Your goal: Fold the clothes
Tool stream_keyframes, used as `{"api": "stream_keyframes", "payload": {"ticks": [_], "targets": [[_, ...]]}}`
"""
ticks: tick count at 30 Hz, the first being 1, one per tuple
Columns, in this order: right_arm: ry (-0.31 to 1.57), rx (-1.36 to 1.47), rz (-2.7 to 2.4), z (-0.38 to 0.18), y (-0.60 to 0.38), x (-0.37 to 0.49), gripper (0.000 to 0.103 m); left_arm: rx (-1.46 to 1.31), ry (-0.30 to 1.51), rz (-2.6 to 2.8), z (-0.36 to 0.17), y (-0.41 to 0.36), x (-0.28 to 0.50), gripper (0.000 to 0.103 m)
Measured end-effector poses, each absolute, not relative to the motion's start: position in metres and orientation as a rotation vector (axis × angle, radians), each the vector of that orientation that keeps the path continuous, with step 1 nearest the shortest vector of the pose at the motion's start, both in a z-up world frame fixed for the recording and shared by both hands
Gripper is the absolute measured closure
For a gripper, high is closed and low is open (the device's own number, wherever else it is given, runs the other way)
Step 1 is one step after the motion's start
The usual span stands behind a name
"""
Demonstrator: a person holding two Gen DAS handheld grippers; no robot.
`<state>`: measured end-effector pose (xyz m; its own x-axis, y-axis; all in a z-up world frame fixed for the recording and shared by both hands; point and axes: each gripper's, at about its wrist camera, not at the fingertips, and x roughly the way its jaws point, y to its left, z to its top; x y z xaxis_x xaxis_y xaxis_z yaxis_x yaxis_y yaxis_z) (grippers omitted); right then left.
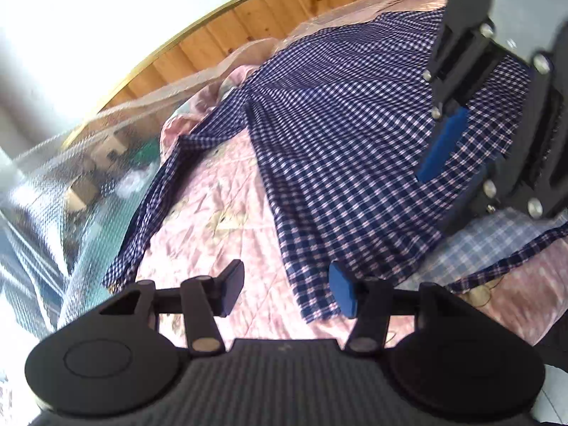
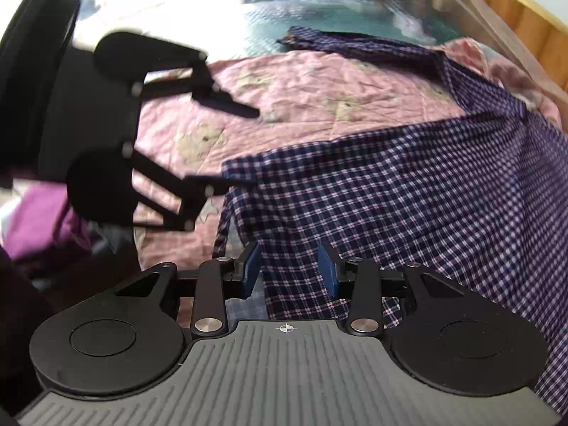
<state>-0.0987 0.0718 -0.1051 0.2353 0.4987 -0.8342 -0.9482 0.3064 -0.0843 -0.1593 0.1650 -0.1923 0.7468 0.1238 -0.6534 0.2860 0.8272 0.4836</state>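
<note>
A navy and white checked shirt (image 1: pixel 355 124) lies spread on a pink quilt (image 1: pixel 220 213), with one sleeve (image 1: pixel 156 195) stretched out toward the bed's edge. My left gripper (image 1: pixel 287 293) is open just above the quilt at the shirt's hem corner, its blue pad (image 1: pixel 342 294) beside the hem. In the right wrist view the left gripper (image 2: pixel 250 147) hovers open at the shirt's (image 2: pixel 408 195) edge. My right gripper (image 2: pixel 289 271) is open, with shirt fabric lying between its pads, not pinched. From the left wrist view the right gripper (image 1: pixel 458 170) hangs over the shirt.
A wooden headboard (image 1: pixel 284 10) runs behind the bed. Sheer netting (image 1: pixel 53 177) hangs past the bed's far edge, with clutter behind it. A purple cloth (image 2: pixel 35 223) lies off the quilt (image 2: pixel 301 81) at the left. The shirt's paler inner side (image 1: pixel 497 238) shows at a turned-up hem.
</note>
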Motion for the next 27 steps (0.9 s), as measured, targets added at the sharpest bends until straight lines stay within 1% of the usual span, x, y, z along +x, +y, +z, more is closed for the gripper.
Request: {"api": "stream_keyframes", "payload": {"ticks": [2,4,5,6,10,14,18,20,22,25,26,27], "targets": [[0.771,-0.764,1.137,-0.116,0.083,-0.106,0.063,0.586,0.748,-0.096,-0.19,0.169,-0.164,0.049],[0.776,-0.812,1.161,-0.124,0.093,-0.107,0.075,0.576,0.759,-0.099,-0.188,0.171,-0.168,0.049],[0.793,-0.789,1.164,-0.122,0.094,-0.102,0.092,0.582,0.756,-0.103,-0.187,0.168,-0.171,0.049],[0.814,-0.745,1.164,-0.119,0.094,-0.096,0.101,0.589,0.752,-0.106,-0.186,0.165,-0.173,0.048],[0.899,-0.537,1.141,-0.1,0.088,-0.065,0.103,0.608,0.737,-0.111,-0.188,0.149,-0.174,0.047],[1.031,-0.28,1.107,-0.095,0.074,-0.029,0.103,0.647,0.708,-0.111,-0.193,0.131,-0.164,0.045],[1.148,-0.06,1.099,-0.097,0.063,-0.003,0.103,0.776,0.65,-0.043,-0.208,0.113,-0.146,0.042],[1.18,0.007,1.111,-0.096,0.06,0.003,0.103,0.844,0.634,0.008,-0.217,0.11,-0.139,0.046],[1.178,-0.001,1.113,-0.095,0.06,0.003,0.103,0.843,0.625,0.035,-0.213,0.114,-0.141,0.067],[1.152,-0.053,1.103,-0.094,0.057,0.0,0.102,0.804,0.613,0.062,-0.201,0.121,-0.148,0.068],[1.14,-0.064,1.095,-0.094,0.053,-0.002,0.092,0.791,0.609,0.071,-0.197,0.123,-0.151,0.068],[1.116,-0.089,1.079,-0.094,0.048,-0.008,0.087,0.778,0.605,0.08,-0.193,0.125,-0.153,0.068]]}}
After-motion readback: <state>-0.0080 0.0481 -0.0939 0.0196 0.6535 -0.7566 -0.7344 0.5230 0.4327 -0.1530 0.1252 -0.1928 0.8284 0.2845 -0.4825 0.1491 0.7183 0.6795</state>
